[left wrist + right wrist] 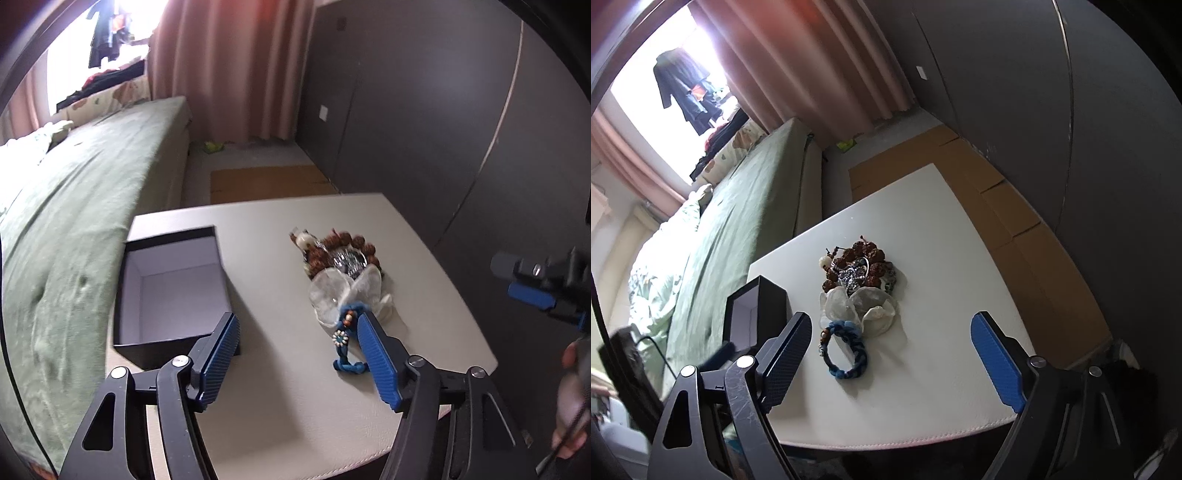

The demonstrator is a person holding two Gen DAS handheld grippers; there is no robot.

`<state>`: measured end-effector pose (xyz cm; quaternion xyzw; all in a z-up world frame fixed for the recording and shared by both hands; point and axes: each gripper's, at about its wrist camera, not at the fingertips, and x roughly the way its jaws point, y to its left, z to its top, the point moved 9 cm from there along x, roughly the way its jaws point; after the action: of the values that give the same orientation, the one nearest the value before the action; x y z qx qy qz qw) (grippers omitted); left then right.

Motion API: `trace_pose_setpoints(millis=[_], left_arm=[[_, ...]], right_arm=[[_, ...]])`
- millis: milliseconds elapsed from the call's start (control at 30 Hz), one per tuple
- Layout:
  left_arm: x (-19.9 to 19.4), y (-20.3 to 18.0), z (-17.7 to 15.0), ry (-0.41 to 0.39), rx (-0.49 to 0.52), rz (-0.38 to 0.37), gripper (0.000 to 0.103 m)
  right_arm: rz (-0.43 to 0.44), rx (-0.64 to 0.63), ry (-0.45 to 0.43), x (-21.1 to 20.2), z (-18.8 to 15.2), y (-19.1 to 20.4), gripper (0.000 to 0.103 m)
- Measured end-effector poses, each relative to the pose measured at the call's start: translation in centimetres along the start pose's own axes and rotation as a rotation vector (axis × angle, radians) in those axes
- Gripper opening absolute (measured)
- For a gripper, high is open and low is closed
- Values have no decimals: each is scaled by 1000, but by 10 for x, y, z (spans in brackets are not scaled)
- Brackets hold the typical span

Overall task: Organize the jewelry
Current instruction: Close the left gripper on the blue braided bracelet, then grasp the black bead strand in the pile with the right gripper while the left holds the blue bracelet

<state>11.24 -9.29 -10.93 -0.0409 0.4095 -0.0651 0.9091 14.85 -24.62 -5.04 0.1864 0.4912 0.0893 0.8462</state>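
Left tongs: fingers spread wide, holding nothing; they hang low over the near part of the white table.
Right tongs: also spread wide and empty, hovering higher above the table's near edge; in the left view they show only as a dark shape off to the right.
Blue bracelet: the nearest piece, a braided cord loop lying flat just ahead of and between the right tongs' fingers; in the left view it touches the inner face of the left tongs' right-hand finger.
Shell piece: pale translucent petals just beyond the bracelet, touching or overlapping its far end.
Brown beads: a chunky ring farther out, with a sparkly silver piece lying in its middle.
Black box: open and empty, ahead-left of the left tongs, its near corner just beside the left-hand finger.
Step in hand: probably a first pick, with the bracelet the easiest target and the box the likely home.
Doing it well: straddle one side of the cord loop, clear of the shell petals, close gently, and lift straight up so the pile beyond is not dragged.
Risk: the bracelet's far end may be caught under the shells.
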Motion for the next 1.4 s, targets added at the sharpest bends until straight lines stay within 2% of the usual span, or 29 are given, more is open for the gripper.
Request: trace_pose_setpoints(millis=[300, 600, 633, 700, 733, 767, 900, 967, 1167, 1300, 1367, 1400], left_arm=[[36, -21, -13, 74, 83, 14, 62], [77, -28, -24, 163, 70, -12, 54], [81, -28, -26, 178, 75, -9, 50], [92, -26, -32, 210, 78, -1, 34], [95, -25, -33, 221, 71, -10, 16], [97, -23, -33, 227, 55, -22, 11], [85, -11, -16, 168, -1, -36, 9], [75, -6, -6, 135, -29, -60, 9], [50, 9, 19, 40, -79, -100, 9], [40, 24, 30, 8, -118, -98, 9], [34, 31, 38, -3, -137, -93, 9], [31, 38, 41, -17, -149, -90, 9]], right_arm=[[30, 26, 2, 2, 5, -3, 88], [13, 70, 17, 12, 11, -18, 88], [13, 72, 20, 14, 11, -18, 88], [16, 73, 28, 18, 11, -17, 88], [16, 72, 32, 21, 12, -16, 88], [15, 69, 35, 23, 12, -16, 88], [21, 62, 42, 33, 15, -10, 87], [33, 58, 45, 39, 17, -6, 77], [60, 33, 69, 55, 17, 14, 63], [65, -1, 83, 72, 22, 30, 58], [55, -10, 104, 84, 24, 37, 51], [60, -15, 124, 92, 25, 42, 50]])
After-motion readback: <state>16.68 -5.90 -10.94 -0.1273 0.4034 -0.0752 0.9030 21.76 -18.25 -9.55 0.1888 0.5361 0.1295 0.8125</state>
